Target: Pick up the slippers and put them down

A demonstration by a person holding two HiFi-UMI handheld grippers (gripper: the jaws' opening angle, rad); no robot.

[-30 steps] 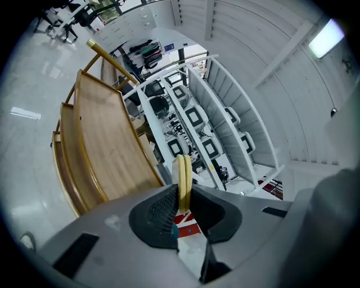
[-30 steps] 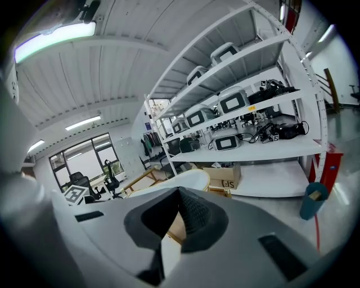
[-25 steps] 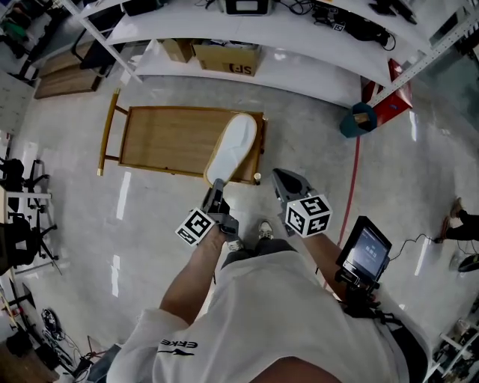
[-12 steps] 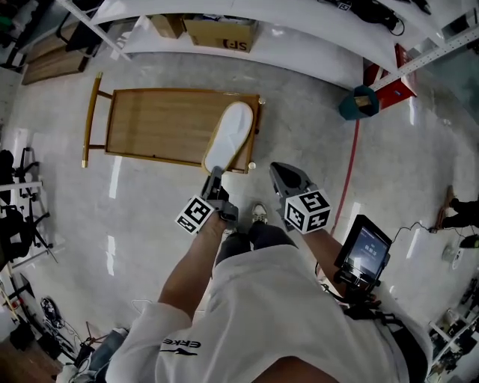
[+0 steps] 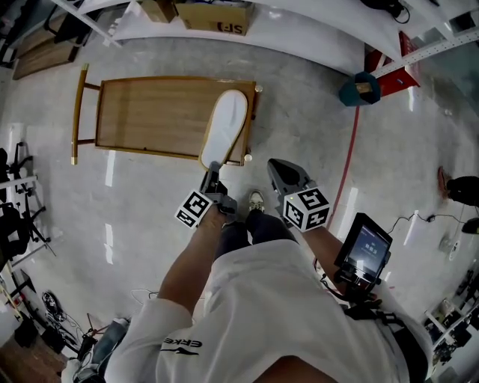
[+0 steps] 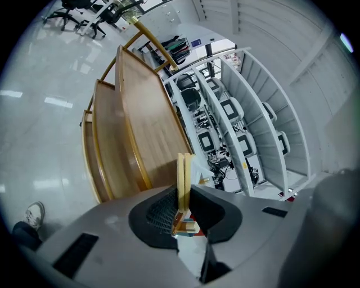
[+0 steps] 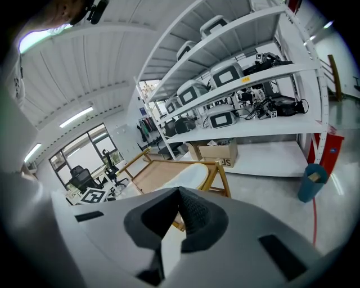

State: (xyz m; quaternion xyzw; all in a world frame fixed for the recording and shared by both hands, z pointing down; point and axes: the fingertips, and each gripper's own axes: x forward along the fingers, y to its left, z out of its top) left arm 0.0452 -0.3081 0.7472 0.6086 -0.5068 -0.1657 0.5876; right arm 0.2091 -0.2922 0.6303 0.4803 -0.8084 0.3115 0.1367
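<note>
White slippers (image 5: 227,127) hang flat over the right end of a low wooden table (image 5: 150,116). My left gripper (image 5: 213,170) is shut on their near end. In the left gripper view they show as two thin cream edges (image 6: 184,166) pressed together between the jaws of the left gripper (image 6: 184,188), with the wooden table (image 6: 146,124) beyond. My right gripper (image 5: 275,166) is to the right of the slippers and apart from them. In the right gripper view the right gripper (image 7: 180,192) has its jaws together with nothing between them. The white slippers (image 7: 188,174) and the table (image 7: 154,173) lie ahead of it.
White shelving (image 5: 299,37) runs along the far side, with a cardboard box (image 5: 217,15) under it. A teal bin (image 5: 358,90) stands at the right by a red floor line (image 5: 346,179). The person's shoe (image 5: 256,200) is below the grippers. A screen device (image 5: 367,250) hangs at the waist.
Both grippers have sunk a little, the left one still shut on the slippers. In the head view the table and shelving have drifted up and to the left.
</note>
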